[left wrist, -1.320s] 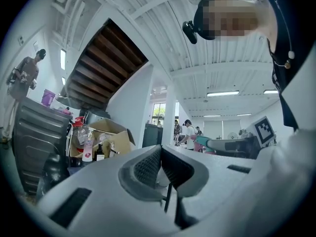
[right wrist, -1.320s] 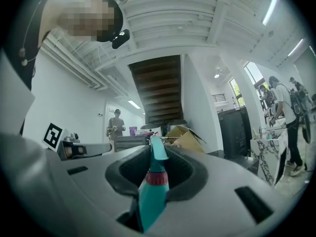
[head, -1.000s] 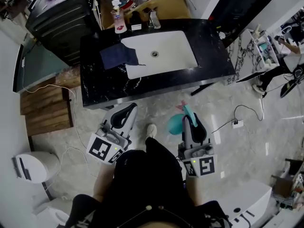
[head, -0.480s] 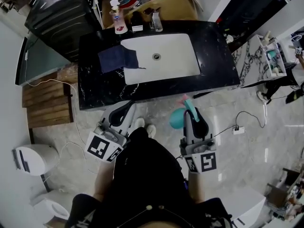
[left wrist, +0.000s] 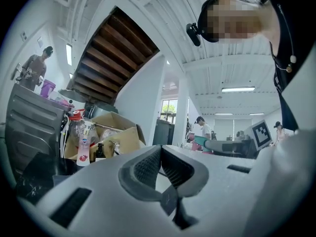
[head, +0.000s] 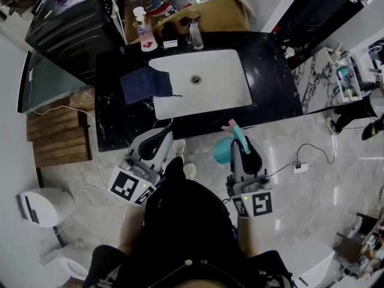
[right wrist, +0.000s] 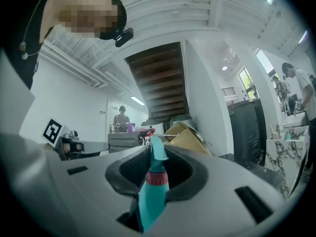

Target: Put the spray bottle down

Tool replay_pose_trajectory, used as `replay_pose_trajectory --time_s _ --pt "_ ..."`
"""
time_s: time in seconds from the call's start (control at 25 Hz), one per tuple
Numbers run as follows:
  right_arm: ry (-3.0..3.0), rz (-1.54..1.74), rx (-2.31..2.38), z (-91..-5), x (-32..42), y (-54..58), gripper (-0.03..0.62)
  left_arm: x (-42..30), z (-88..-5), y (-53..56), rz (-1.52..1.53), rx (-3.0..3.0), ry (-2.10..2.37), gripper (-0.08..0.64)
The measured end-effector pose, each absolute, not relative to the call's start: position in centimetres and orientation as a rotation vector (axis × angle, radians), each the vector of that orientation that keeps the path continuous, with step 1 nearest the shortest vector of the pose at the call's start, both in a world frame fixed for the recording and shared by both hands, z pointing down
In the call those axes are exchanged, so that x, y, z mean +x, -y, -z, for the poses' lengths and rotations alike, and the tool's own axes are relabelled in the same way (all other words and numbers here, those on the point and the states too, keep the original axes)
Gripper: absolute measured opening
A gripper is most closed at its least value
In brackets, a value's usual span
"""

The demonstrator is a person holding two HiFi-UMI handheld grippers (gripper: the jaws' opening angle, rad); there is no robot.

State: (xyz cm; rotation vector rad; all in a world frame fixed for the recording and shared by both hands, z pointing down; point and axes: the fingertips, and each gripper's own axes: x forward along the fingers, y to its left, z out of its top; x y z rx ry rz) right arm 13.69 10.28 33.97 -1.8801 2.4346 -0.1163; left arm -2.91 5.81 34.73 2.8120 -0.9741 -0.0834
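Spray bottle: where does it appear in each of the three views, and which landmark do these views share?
Head view: the spray bottle is just below centre, over the floor in front of the black counter.
Left gripper view: middle right, small; only its teal and pink head shows.
Right gripper view: bottom centre, clamped between the jaws.
Shared landmark: the cardboard box.
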Motion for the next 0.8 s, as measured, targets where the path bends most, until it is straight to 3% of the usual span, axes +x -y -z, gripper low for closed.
replay_pose_trajectory --time_s 0.8 --pt "-2.513 -0.002 -1.962 -35.4 12.3 5.6 0.091 -4.5 -36.3 9.7 0.099 2.771 0.937 0.006"
